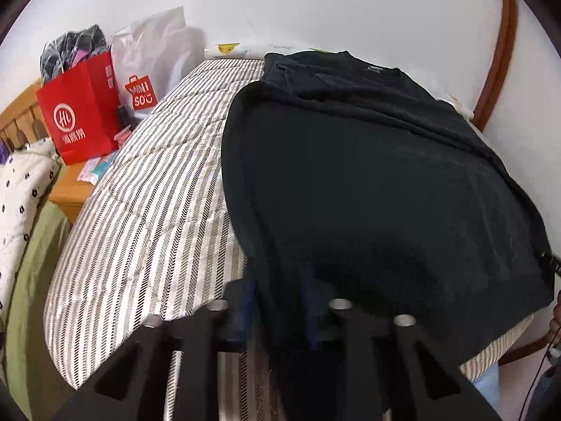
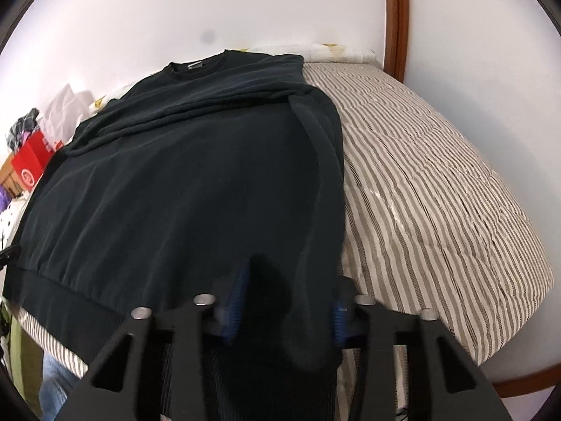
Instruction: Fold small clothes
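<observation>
Left gripper [image 1: 280,310] sits at 6 o'clock in its own view, blue pads closed on the near hem of the black sweatshirt [image 1: 368,182]; pads mostly buried in dark cloth, so the contact line is hard to read. Right gripper [image 2: 284,310] likewise at 6 o'clock, blue fingers [image 2: 234,301] pinched on a bunched fold of the same hem (the cloth bulges up between them, blurred). Sweatshirt lies flat on the striped mattress [image 2: 438,189], collar at 12 o'clock toward the white wall [image 2: 280,10], sleeves folded across the chest. Its hem hangs slightly over the near mattress edge, where blue denim [image 2: 56,382] shows below, cut off. Left view: bare striped strip runs 8 to 11 o'clock beside the garment, ending at a red paper bag [image 1: 79,115] and a white shopping bag [image 1: 147,66] on a wooden stand. Right view: wide bare mattress from 1 to 4 o'clock, bounded by a brown wooden frame [image 2: 396,21].
</observation>
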`<act>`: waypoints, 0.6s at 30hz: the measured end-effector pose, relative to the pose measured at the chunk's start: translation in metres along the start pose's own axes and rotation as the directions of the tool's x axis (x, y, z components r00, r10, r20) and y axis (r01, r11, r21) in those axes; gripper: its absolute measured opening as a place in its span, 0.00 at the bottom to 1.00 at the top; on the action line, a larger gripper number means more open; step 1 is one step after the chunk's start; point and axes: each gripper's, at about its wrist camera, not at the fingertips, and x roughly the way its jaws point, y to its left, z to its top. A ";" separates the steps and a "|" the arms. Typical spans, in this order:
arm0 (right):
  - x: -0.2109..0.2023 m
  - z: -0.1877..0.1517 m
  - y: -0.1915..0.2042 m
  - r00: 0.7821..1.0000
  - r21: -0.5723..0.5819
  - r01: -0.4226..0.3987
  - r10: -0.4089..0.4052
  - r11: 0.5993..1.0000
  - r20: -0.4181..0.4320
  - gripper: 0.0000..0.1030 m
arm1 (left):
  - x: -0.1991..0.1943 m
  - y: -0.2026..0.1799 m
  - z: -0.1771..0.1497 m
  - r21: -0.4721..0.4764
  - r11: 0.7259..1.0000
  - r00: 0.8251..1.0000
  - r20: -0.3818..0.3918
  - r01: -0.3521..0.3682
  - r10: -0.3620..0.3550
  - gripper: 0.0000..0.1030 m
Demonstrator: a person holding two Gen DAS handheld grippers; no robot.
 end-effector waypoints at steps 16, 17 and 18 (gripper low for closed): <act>-0.064 -0.001 -0.025 0.991 0.049 -0.099 0.094 0.994 0.091 0.07 | -0.057 0.016 -0.012 -0.061 0.987 0.987 0.069 0.149 -0.145 0.06; -0.070 -0.002 -0.025 0.989 0.045 -0.107 0.102 0.993 0.103 0.07 | -0.062 0.017 -0.012 -0.064 0.985 0.985 0.079 0.162 -0.157 0.06; -0.072 -0.001 -0.025 0.988 0.042 -0.116 0.110 0.992 0.111 0.07 | -0.064 0.019 -0.011 -0.065 0.983 0.982 0.088 0.171 -0.165 0.06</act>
